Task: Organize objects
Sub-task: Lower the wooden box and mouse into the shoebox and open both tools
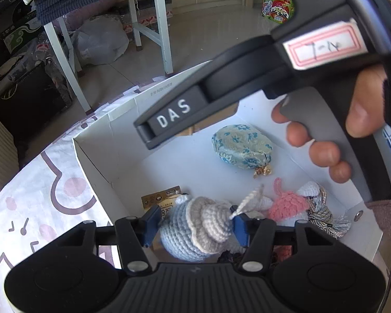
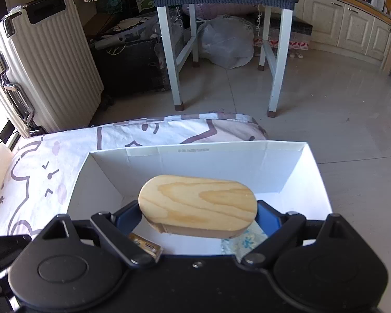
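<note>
While right gripper point(image 2: 198, 212) clamps wooden block point(image 2: 198, 203), long axis crosswise

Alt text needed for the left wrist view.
The left gripper holds a blue-and-grey crocheted toy between its fingers over an open white box. Inside lie a floral pouch and a pink crocheted toy; the right gripper crosses above.

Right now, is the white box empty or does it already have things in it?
Not empty. The white box already holds a floral pouch, a pink crochet toy, a tasselled cord and a gold card.
</note>
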### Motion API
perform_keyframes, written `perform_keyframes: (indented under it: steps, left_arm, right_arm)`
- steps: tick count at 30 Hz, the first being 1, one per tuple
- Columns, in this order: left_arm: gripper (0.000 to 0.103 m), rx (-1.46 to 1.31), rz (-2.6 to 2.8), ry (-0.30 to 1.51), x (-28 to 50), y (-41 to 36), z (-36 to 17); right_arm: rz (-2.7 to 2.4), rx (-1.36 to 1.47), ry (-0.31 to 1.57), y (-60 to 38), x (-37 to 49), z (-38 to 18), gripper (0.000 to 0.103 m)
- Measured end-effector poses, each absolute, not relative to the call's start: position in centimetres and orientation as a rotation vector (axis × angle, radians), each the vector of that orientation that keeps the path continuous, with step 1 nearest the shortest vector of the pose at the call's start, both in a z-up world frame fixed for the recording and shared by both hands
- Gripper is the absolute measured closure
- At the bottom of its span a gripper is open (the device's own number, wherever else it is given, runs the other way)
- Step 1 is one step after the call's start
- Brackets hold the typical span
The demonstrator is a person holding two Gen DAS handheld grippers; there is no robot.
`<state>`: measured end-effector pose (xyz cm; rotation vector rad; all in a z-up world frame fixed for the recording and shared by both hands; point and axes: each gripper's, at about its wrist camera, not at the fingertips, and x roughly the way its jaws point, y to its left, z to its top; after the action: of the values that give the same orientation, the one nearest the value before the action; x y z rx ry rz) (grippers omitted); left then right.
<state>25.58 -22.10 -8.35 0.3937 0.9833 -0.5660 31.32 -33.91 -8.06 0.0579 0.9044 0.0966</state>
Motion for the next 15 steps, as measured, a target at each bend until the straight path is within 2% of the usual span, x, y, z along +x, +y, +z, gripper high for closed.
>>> perform_keyframes:
  steps: [1,2,15]
  left_arm:
    - [0.032,0.387,-0.56,0.987,25.6,-22.0,-8.4]
    - [0.028,0.375,-0.553,0.986,25.7,-21.8,-8.4]
    - [0.028,0.285,-0.546,0.998,25.6,-20.6,-7.5]
  right_arm:
    - [0.098,0.069,0.908,-33.8,31.5,-8.2,0.01]
    - [0.093,0.083,0.913,-33.8,31.7,-8.3,0.01]
    - [0.086,0.06,0.947,-34.1,30.9,-8.3,0.008]
